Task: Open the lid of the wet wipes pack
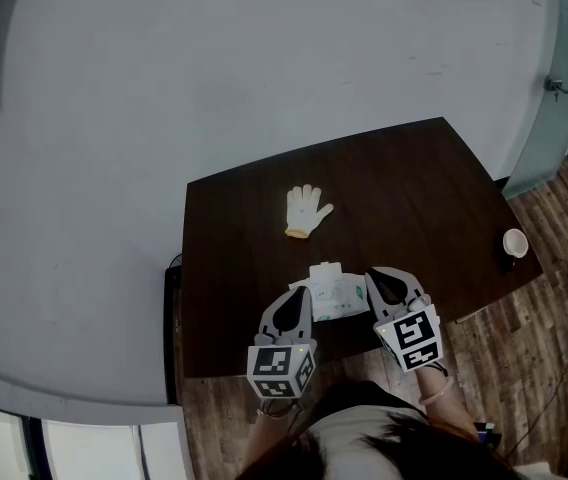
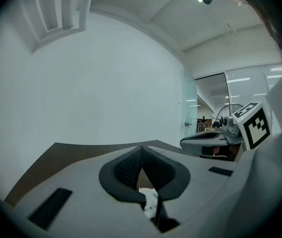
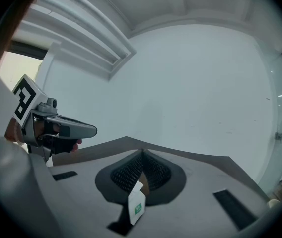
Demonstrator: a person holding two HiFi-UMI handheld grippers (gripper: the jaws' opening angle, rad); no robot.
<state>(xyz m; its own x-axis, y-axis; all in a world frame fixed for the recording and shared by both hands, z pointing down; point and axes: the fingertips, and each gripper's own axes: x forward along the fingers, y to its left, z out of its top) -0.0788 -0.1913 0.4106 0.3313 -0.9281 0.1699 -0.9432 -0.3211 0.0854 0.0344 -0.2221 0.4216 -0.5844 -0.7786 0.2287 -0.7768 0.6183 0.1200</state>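
The white wet wipes pack (image 1: 332, 296) lies near the table's front edge, between my two grippers. My left gripper (image 1: 301, 294) is at the pack's left end, its jaws together on a white edge of the pack (image 2: 151, 203). My right gripper (image 1: 373, 278) is at the pack's right end. In the right gripper view its jaws are shut on a thin white flap with a green label (image 3: 136, 207), which stands upright between the pads. The left gripper (image 3: 57, 128) also shows at that view's left. How far the lid is lifted I cannot tell.
A white glove (image 1: 307, 210) lies on the dark wooden table (image 1: 254, 238) beyond the pack. A white cup (image 1: 515, 242) stands at the table's right edge. A pale wall rises behind the table, and wood flooring lies to the right.
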